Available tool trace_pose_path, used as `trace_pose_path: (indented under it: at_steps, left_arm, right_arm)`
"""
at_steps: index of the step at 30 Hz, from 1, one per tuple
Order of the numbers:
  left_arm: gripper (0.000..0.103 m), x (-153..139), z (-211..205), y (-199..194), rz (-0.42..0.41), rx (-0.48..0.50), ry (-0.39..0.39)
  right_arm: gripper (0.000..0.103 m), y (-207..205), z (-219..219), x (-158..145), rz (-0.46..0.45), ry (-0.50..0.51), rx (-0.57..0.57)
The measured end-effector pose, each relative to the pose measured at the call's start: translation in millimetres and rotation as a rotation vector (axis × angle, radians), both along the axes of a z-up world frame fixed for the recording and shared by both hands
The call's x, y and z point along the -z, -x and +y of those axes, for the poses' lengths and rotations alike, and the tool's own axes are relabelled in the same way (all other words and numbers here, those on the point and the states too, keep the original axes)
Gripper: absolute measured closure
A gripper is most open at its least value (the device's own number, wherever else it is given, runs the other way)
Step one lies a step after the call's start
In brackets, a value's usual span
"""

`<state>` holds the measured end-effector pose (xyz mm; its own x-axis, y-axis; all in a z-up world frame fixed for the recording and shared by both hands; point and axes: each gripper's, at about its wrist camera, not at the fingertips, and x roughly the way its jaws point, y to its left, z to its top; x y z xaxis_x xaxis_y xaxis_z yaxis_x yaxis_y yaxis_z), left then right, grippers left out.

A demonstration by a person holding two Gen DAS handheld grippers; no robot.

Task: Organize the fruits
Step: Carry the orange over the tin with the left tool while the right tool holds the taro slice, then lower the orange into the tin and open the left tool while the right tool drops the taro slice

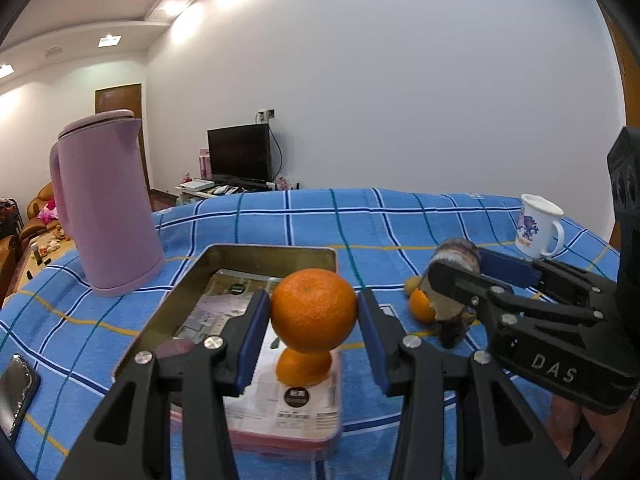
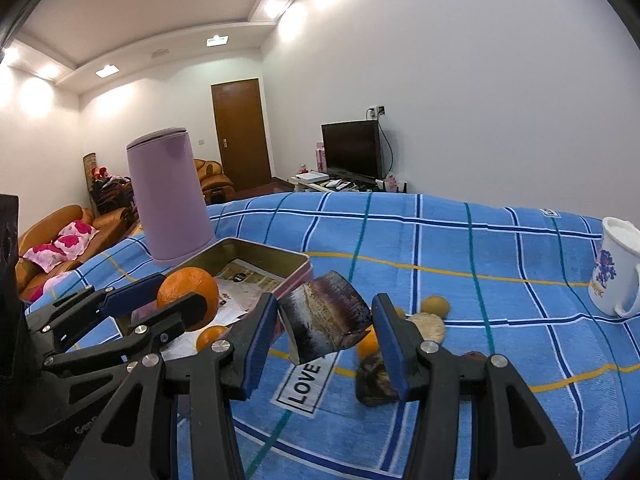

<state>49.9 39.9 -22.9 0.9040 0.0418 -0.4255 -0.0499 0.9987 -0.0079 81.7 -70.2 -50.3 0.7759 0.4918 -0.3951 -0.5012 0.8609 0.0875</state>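
I have the left gripper (image 1: 314,322) clamped on a round, dimpled orange (image 1: 313,309), held above the metal tin (image 1: 224,256) where a smaller orange (image 1: 302,368) already sits. My right gripper (image 2: 326,330) pinches a dark, glossy curved piece (image 2: 326,326) over the checked cloth on the counter (image 2: 440,240), near the loose fruit.

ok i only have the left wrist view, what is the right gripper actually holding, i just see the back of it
observer: the right gripper is shut on a dark brown chunk with a pale cut face towards its camera.
operator: anything under it
observer: a printed label reading LOVE on the blue checked cloth, just below the chunk.
operator: and past its right finger
observer: a pale lumpy piece lies next to a small round tan fruit.
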Motion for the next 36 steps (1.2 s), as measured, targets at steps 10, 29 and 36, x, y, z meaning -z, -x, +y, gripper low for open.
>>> trace_pose_path:
  at_steps: [10, 29, 36]
  left_arm:
    - [0.056, 1.6, 16.8, -0.4, 0.016, -0.043, -0.012]
    - [0.056, 6.3, 62.0, 1.9, 0.049, -0.123, 0.021]
    - [0.056, 6.4, 75.6, 0.6, 0.057, -0.144, 0.032]
  right_arm:
    - [0.052, 10.1, 22.7, -9.2, -0.011, 0.014, -0.061]
    - [0.052, 13.5, 62.5, -11.1, -0.002, 0.034, -0.13]
    - [0.052, 12.9, 69.2, -6.5, 0.0, 0.04, -0.153]
